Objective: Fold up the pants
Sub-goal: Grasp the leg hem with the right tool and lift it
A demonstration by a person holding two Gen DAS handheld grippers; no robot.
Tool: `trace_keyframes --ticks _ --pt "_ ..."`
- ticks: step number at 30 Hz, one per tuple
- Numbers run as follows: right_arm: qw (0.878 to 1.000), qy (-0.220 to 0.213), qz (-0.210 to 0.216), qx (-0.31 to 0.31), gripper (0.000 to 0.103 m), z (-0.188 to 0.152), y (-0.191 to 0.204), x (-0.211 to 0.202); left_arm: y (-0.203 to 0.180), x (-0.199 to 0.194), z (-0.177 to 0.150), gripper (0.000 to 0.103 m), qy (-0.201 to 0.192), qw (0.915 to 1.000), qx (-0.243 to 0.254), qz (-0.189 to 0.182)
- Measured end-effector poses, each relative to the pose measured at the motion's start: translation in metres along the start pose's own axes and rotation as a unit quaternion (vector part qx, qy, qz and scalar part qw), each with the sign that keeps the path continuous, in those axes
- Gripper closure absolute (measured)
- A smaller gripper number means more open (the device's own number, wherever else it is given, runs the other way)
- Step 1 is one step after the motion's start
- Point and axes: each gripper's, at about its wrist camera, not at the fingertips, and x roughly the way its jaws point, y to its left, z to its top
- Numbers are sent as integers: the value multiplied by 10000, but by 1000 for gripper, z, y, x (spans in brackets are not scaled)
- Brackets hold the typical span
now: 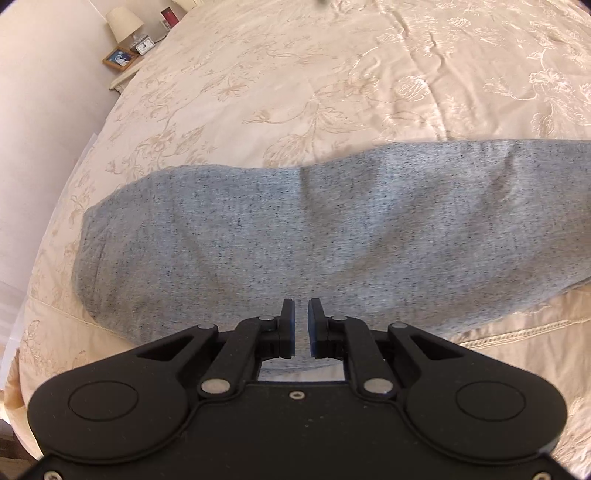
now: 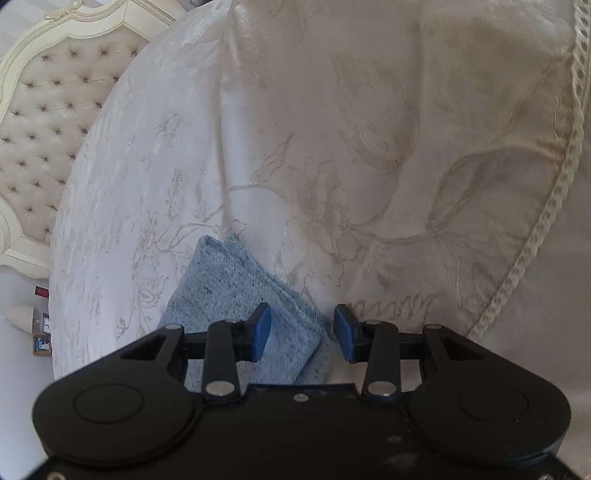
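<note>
Pants [image 1: 314, 236]: grey-blue heathered knit, lying on the bed [image 1: 332, 74] over a cream bedspread w/ floral embroidery. In left wrist view they run as one long band across the bedspread, left end rounded off near the bed's left edge, right end going out of frame. Surface mostly flat, a few soft ridges mid-length.

Left gripper [image 1: 301, 321]: above the near edge of the pants, pointing steeply down. Jaws nearly pressed together, only a thin slit between the pads. Nothing pinched; fabric seen through the slit lies below, not in the grip.

Right gripper [image 2: 302, 334]: jaws spread about half way, blue pads [image 2: 263, 332] clear on both sides. A folded end of the pants [image 2: 236, 306] shows under and between them: layered edges stacked, one corner pointing away from the camera. Pads not pressing the cloth; gap visible each side. Whether fingertips touch the fabric below: can't tell.

Surroundings: right view has a big cream pillow [image 2: 406, 147] w/ corded trim just beyond the folded end, tufted headboard [image 2: 48, 110] at upper left. Left view has a nightstand [image 1: 125, 70] off the bed's far left corner w/ lamp [image 1: 123, 24], small clock [image 1: 144, 46], framed photo [image 1: 120, 58].
</note>
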Motion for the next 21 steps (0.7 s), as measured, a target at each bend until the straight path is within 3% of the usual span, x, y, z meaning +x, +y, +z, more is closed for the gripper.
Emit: trace_keyframes --ticks 7,13,15,16,17,21 --pt "9940 764 293 -721 61 25 6 31 -16 0 6 85 54 9999 41 -134" --pt "9787 1463 764 -1223 58 31 19 53 -34 2 15 85 56 9994 153 -298" --pt "9782 1466 709 -1288 64 31 21 53 -42 2 20 85 59 9991 164 -392" --pt "9792 1431 634 -1293 83 31 22 51 -47 2 23 85 57 9988 155 -453" --pt "9803 1388 602 -1271 94 32 24 49 -51 3 27 85 54 9985 145 -521" --pt "9810 1153 566 -1454 95 30 36 32 -76 9 48 85 38 9968 131 -792"
